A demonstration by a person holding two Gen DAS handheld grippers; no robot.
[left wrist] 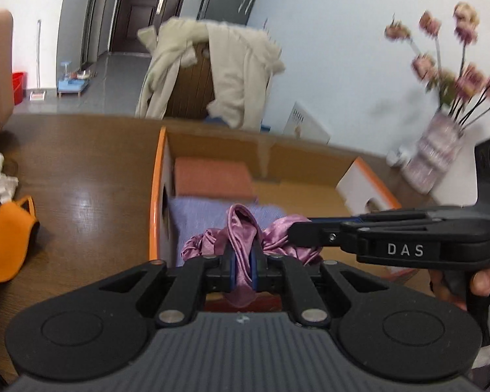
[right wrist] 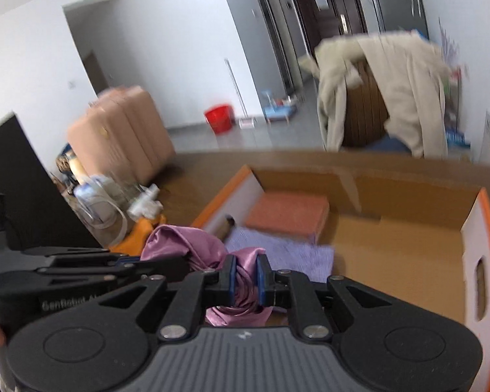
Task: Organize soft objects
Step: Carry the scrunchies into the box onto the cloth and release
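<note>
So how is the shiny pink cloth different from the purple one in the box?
The pink satin cloth is glossy and crumpled into bunches; the purple cloth looks matte and lies flat. The pink one is pinched by the left gripper and the right gripper; the purple one rests untouched on the floor of the cardboard box. Both are soft fabric.

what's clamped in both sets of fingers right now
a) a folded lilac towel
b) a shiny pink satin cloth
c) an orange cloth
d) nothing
b: the shiny pink satin cloth is pinched in the left gripper and the right gripper, above the orange-rimmed cardboard box.
</note>
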